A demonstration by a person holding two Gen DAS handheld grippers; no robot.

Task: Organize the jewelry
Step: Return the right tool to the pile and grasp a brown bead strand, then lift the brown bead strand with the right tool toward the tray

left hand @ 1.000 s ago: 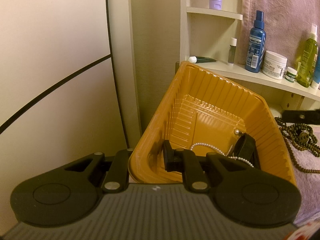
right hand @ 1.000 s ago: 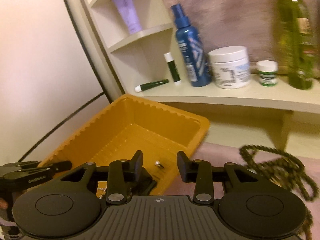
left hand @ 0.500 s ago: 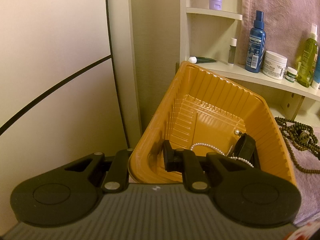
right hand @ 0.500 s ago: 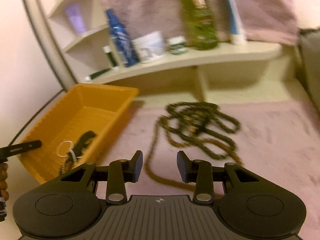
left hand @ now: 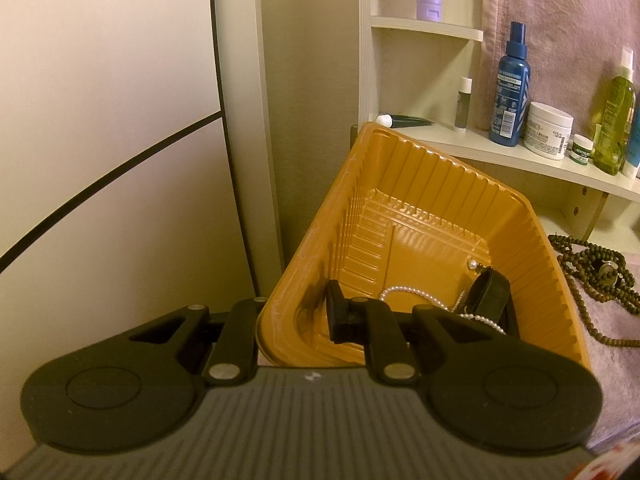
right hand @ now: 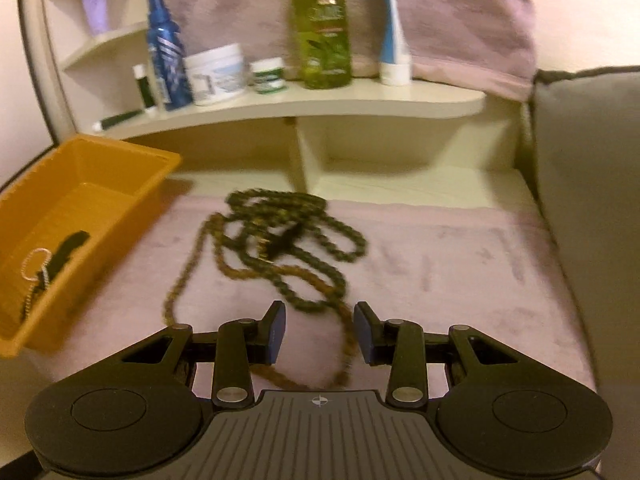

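An orange ribbed tray (left hand: pixel 440 184) stands tilted, and my left gripper (left hand: pixel 296 312) is shut on its near rim, one finger inside and one outside. In the tray lie a pearl chain (left hand: pixel 404 290) and a black strap-like piece (left hand: pixel 490 292). The right wrist view shows the same tray (right hand: pixel 80 168) at the left with the chain (right hand: pixel 36 264) in it. A long dark beaded necklace (right hand: pixel 280 240) lies coiled on the pink cloth (right hand: pixel 460 280). My right gripper (right hand: pixel 320 332) hangs open just above the necklace's near loop, nothing between its fingers.
A cream shelf (right hand: pixel 320 104) behind the cloth carries a blue spray bottle (right hand: pixel 166 60), a white jar (right hand: pixel 216 74), a green bottle (right hand: pixel 322 24) and small tubes. A grey cushion (right hand: pixel 588 220) bounds the right side. A pale wall panel (left hand: pixel 112 140) is left of the tray.
My right gripper swung from over the tray rightward and down to the beaded necklace, staying open. The left gripper and the tray have not moved.
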